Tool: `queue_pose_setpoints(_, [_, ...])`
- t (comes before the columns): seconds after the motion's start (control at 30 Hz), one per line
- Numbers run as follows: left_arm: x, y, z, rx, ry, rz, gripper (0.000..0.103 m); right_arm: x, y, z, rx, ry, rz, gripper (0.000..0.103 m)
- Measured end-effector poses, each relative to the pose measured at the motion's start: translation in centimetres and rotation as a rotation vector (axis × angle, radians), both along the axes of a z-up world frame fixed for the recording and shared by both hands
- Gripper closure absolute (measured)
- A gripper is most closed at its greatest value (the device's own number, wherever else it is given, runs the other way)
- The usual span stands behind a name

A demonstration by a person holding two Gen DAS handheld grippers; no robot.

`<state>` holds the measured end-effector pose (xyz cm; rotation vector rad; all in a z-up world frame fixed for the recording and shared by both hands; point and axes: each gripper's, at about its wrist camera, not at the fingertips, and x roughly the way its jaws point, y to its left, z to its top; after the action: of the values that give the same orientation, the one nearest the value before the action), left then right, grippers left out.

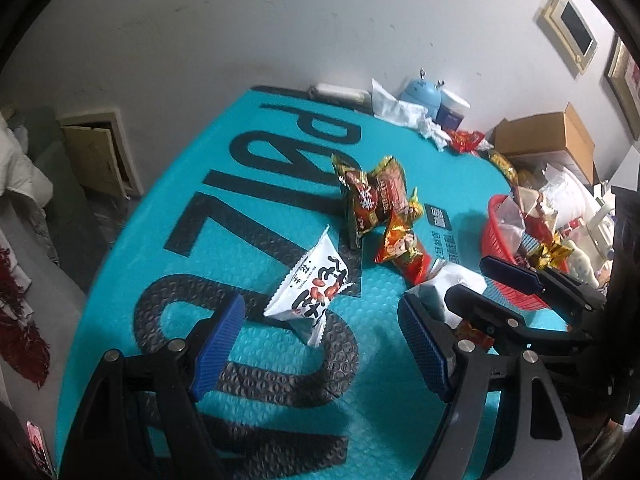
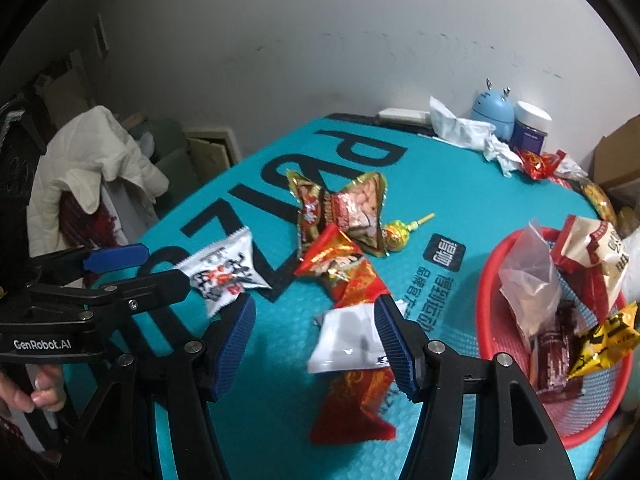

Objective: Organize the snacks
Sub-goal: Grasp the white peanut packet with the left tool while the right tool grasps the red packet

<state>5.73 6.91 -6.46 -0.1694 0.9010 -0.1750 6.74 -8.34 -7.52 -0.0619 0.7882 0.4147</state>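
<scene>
Running dim, flat indoor light w/ a cool grey cast in both views; no clear source visible. Bending hard at the edges (fisheye), w/ black vignette eating all corners. Showing soft shadows only: under the white snack packet [image 1: 306, 294] at lower centre of left view, and below the blue pads [image 2: 236, 344] in right view. Smearing slightly from motion blur on the foil wrappers [image 2: 340, 216] mid-frame and the white packet [image 2: 346, 340] at lower centre of right view. Glinting faintly on foil and the gold packet [image 2: 604, 340] at right. Going soft and grainy toward the wall [image 1: 280, 32] up top; teal mat [image 1: 256, 368] print staying fairly sharp.
</scene>
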Motion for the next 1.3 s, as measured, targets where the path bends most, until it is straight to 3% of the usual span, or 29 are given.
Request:
queue_pose_setpoints(0.3, [2.9,-0.5,-2.8,-0.009,0.076,-0.05,0.025,0.6,-1.5,-1.7,-0.02,0.05,-0.048,0.041])
queue_pose_setpoints(0.63, [4.1,-1.0,-4.1,0.009,0.073,-0.083,0.025,-0.1,-2.0,-3.3,-0.01,0.097,-0.062,0.036])
queue_pose_setpoints(0.77, [4.4,-1.2,-4.5,0.009,0.068,-0.094,0.025,0.0,-2.1,-4.4,-0.001,0.16,-0.072,0.036])
queue_pose_setpoints(0.83, [4.3,-1.3,-4.7,0.021,0.055,-0.098,0.033,-0.2,-2.4,-4.7,0.007,0.161,-0.077,0.036])
queue_pose_setpoints(0.97, [4.1,-1.6,-4.7,0.047,0.043,-0.102,0.062,-0.6,-2.6,-4.8,-0.007,0.155,-0.077,0.037])
queue_pose_setpoints(1.03, [4.1,-1.6,-4.7,0.047,0.048,-0.108,0.073,-0.9,-2.4,-4.8,-0.03,0.146,-0.07,0.051])
queue_pose_setpoints(1.1, [4.0,-1.8,-4.7,0.041,0.05,-0.118,0.074,-1.1,-2.4,-4.7,-0.039,0.145,-0.062,0.06])
queue_pose_setpoints(1.3, [2.9,-2.3,-4.5,0.0,0.071,-0.138,0.074,-1.5,-2.7,-4.7,-0.006,0.158,-0.049,0.068])
